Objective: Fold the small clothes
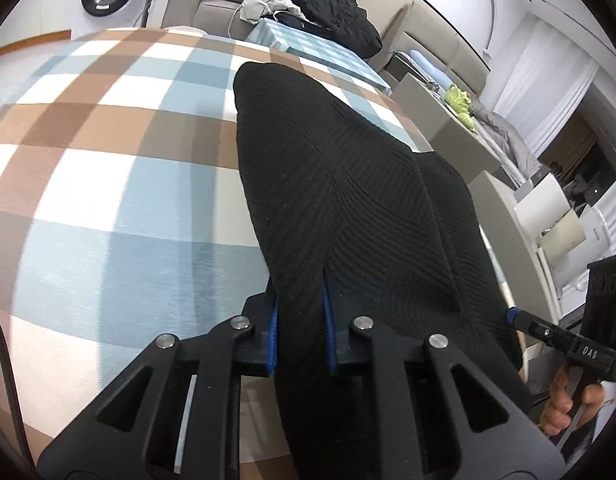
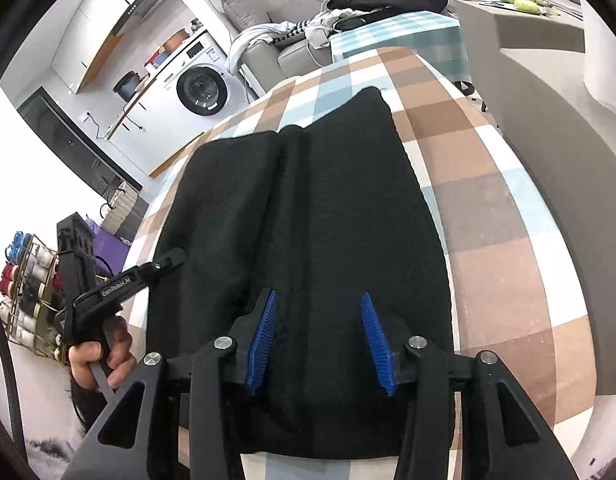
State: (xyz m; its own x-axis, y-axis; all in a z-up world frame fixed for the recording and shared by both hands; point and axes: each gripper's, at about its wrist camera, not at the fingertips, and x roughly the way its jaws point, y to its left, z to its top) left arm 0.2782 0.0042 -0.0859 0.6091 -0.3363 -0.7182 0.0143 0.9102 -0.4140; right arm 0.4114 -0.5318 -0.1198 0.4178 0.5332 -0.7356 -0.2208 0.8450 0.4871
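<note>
A black ribbed knit garment (image 1: 348,200) lies on the checked tablecloth (image 1: 108,184). My left gripper (image 1: 301,300) is shut on the near edge of the garment, with a fold of it pinched between the blue pads. In the right wrist view the same garment (image 2: 308,208) lies spread on the cloth with a lengthwise crease. My right gripper (image 2: 320,320) is open, its blue pads (image 2: 264,336) set wide apart just above the garment's near part. The left gripper (image 2: 170,260) shows at the garment's left edge, held by a hand.
The table (image 2: 508,240) carries a brown, blue and white checked cloth. A sofa with a black bundle (image 1: 332,12) and loose clothes stands behind it. A washing machine (image 2: 202,90) is at the back. A grey counter (image 2: 540,28) lies to the right, a wire rack of spools (image 2: 24,296) to the left.
</note>
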